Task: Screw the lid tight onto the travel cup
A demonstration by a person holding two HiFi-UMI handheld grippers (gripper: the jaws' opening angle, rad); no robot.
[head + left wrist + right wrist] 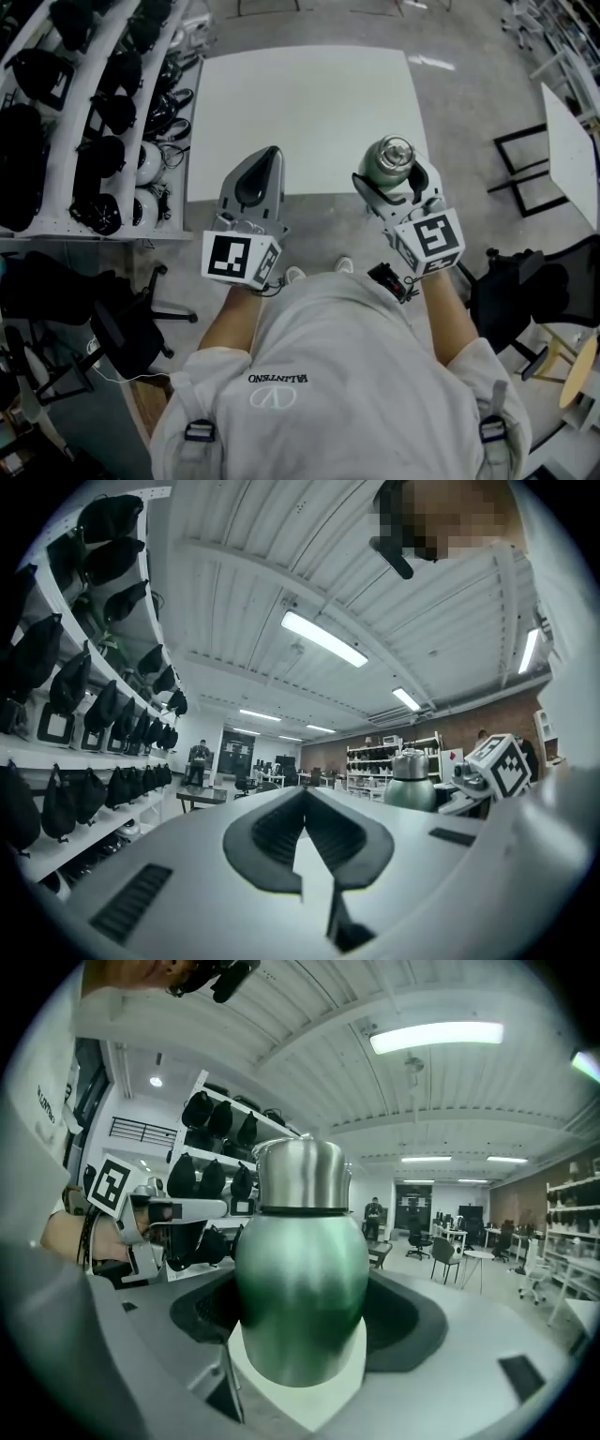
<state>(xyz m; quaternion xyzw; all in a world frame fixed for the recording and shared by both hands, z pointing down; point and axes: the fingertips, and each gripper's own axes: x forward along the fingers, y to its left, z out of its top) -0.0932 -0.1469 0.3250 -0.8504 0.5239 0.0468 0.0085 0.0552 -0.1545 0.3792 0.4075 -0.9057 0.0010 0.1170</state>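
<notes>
Count: 2 tongs, 1 travel cup, 1 lid, 1 worktop in front.

Right tongs (396,183) (300,1312): pinching the travel cup (382,169) (300,1279) around its green lower body, one jaw each side, pads against the wall. Cup upright, up in the air, over the near edge of the white worktop (309,103), not resting on it.

Lid (395,150) (300,1174): silver, sitting on top of the cup, dark seam line where it meets the body. Can't tell how far it's threaded on.

Left tongs (273,152) (304,794): jaws pressed together, nothing between them. Level with the right tongs, well apart from the cup, not touching lid or body. From the left gripper view the cup (410,782) shows off to the right, with the lid (410,762) on it.

Marker cubes: 2, one per tongs (240,259) (430,240).

Surroundings: 1 white rack (70,122) left of the worktop, several shelves loaded with black gear. 1 second white table (572,150) at far right. 1 person (374,1211) visible far back in the room.
</notes>
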